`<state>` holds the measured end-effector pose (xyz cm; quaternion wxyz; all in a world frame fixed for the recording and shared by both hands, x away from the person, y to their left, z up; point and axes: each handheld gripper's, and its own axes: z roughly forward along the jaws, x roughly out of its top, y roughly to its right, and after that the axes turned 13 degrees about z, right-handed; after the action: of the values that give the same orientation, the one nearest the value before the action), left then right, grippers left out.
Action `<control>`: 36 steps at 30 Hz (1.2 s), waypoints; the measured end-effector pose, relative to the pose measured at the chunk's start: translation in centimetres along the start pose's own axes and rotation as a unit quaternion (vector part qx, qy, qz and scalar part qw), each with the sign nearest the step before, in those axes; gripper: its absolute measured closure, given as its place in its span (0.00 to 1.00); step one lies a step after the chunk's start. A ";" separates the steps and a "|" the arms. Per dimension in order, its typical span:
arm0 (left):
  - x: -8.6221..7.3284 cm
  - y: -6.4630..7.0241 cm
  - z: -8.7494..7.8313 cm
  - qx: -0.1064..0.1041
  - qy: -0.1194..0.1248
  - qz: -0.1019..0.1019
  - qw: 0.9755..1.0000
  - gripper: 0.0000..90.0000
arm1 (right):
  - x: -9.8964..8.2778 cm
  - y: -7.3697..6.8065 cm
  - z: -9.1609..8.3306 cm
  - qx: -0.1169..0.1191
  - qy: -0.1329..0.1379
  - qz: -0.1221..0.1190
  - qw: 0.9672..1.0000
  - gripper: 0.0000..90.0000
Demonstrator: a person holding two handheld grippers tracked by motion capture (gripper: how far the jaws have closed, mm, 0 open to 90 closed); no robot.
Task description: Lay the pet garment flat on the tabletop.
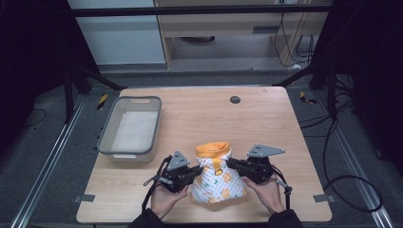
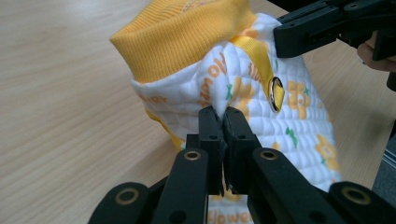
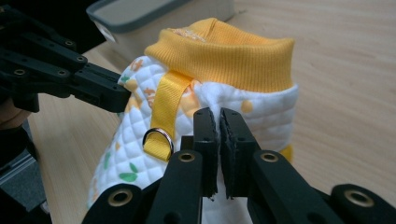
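One quilted garment [image 1: 216, 178] with one orange collar [image 1: 213, 149], one yellow strap [image 3: 166, 109] and one metal ring [image 3: 158, 136] sits near the table's [image 1: 266, 123] front edge. One grey bin [image 1: 131, 128] stands by the left edge. Two grippers, left [image 1: 198, 171] and right [image 1: 231, 164], flank the garment.

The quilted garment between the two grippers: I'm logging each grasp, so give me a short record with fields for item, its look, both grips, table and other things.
item: quilted garment, small, near the table's front edge
look: white with orange print, yellow ribbed collar, yellow strap with metal ring
left gripper: shut, pinching a fold of the white fabric
right gripper: shut, pinching fabric below the collar
table: light wood
other things: grey bin to the left rear, apart from the garment
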<state>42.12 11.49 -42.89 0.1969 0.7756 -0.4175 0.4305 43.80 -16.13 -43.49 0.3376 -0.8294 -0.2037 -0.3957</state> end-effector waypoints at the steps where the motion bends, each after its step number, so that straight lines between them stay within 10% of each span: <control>1: 0.4 0.0 -0.3 0.004 0.006 0.000 1.000 0.97 | 0.2 -0.1 -0.1 0.001 0.003 -0.003 1.000 0.95; 14: 5.6 -0.8 -1.8 0.054 0.054 0.026 0.997 0.97 | 3.8 -1.2 -1.8 -0.021 0.096 -0.012 0.995 0.95; 22: 8.1 -4.9 1.5 0.117 0.063 -0.018 0.991 0.90 | 6.9 0.8 2.2 -0.109 0.140 -0.007 0.984 0.89; 26: 7.5 -6.9 2.2 0.137 0.065 -0.055 0.987 0.63 | 7.4 2.5 3.9 -0.174 0.121 0.001 0.977 0.79; 36: 2.3 -7.7 -0.8 0.134 0.031 -0.046 0.989 0.41 | 4.6 3.2 -0.3 -0.153 0.100 -0.011 0.983 0.66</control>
<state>48.67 15.38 -40.09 0.1241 0.7994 -0.3140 0.4970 48.39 -18.21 -41.01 0.2208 -0.8254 -0.1150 -0.5068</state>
